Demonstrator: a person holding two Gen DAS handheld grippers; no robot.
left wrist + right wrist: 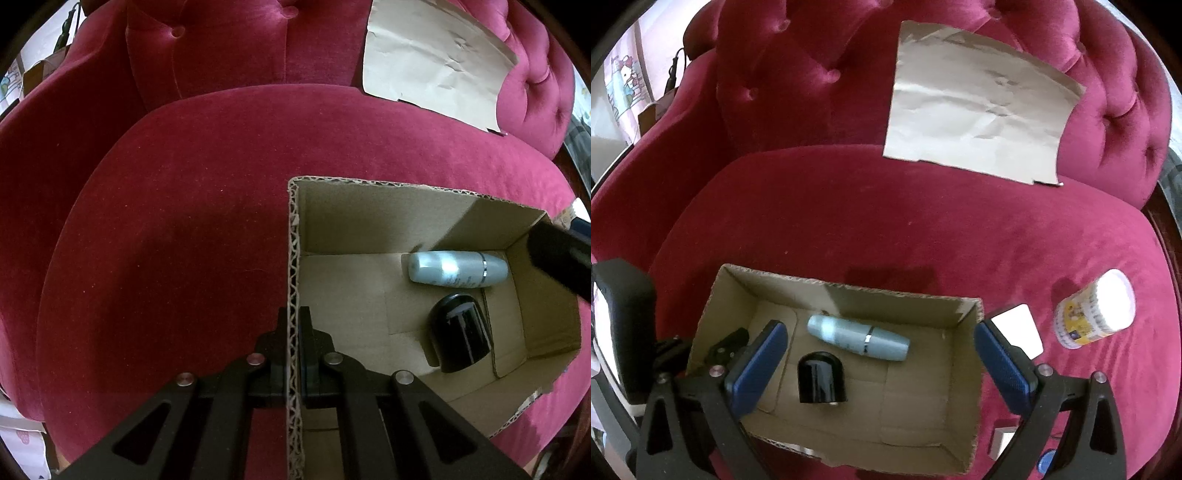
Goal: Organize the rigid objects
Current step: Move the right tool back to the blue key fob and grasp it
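Left gripper (294,325) pinches the cardboard box (293,258) wall, lower centre.
Right gripper (879,354) spread wide above it; pale bottle (857,338), black cap (820,378) inside; tub (1093,314) label unreadable.

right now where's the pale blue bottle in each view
Left wrist view: the pale blue bottle lies on its side at right of centre, near the far wall inside the cardboard box.
Right wrist view: the pale blue bottle lies lower centre, inside the box, beyond the open right hand-held gripper.
Shared landmark: the black cap lying just nearer the camera than the bottle.
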